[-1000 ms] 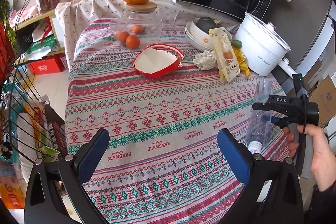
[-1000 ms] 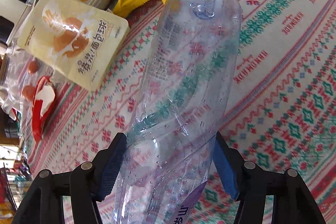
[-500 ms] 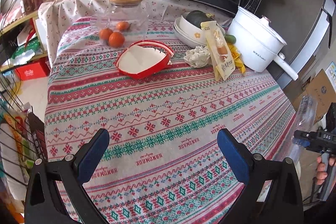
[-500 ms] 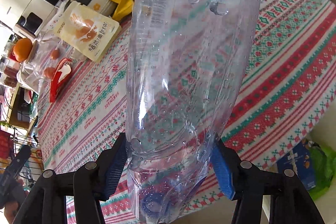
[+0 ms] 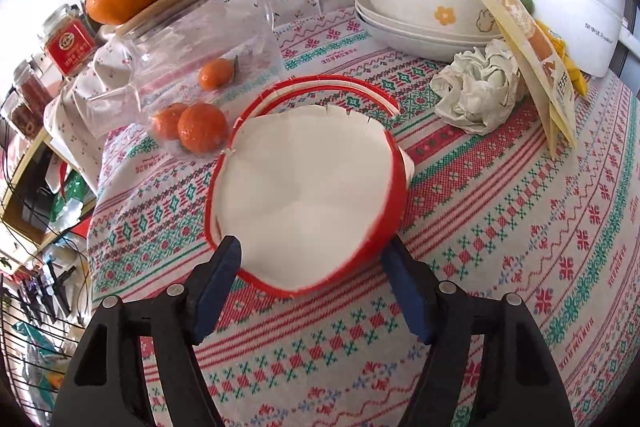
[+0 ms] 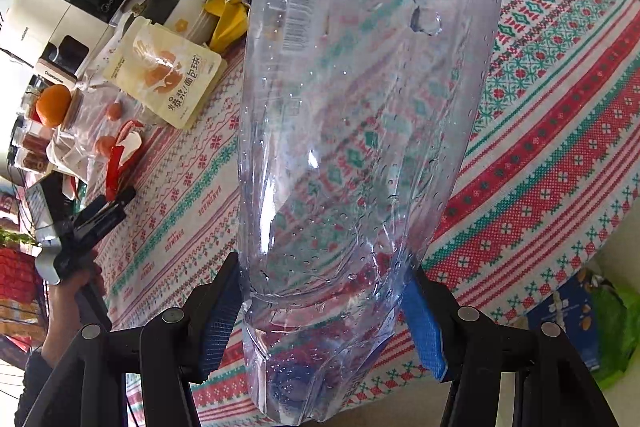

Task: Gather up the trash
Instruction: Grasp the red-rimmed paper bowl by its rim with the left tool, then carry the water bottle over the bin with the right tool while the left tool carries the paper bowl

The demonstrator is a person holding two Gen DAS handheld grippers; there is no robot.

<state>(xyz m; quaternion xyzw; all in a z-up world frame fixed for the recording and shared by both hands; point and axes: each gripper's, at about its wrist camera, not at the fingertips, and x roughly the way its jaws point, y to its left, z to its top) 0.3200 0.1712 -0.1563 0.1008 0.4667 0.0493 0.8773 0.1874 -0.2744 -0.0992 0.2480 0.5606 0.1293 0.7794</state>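
So the right gripper (image 6: 320,311) is clamped on a clear plastic bottle (image 6: 360,131), both blue pads pressed into its lower body. The bottle's long axis runs away from the camera along the fingers, base end pointing up and out, cap end down toward the camera and cut off at the bottom edge, so I can't really make out the cap. It's held up in the air over the edge of the patterned tablecloth (image 6: 560,155). You see the cloth straight through the plastic, which makes the bottle's outline a bit mushy.

The left gripper (image 5: 312,287) has just been closing in, and the torn red-and-white paper bowl (image 5: 304,195) sits on the cloth between its pads. The left pad looks right at the rim and the right one at the outer wall, but honestly I can't tell if they're squeezing yet. The bowl lies tipped, its open side facing the camera, with its rim partly peeled off in a strip.

Behind it: a crumpled tissue (image 5: 476,95) and a snack pouch (image 5: 528,51) leaning on stacked bowls, its top end cut by the glare.
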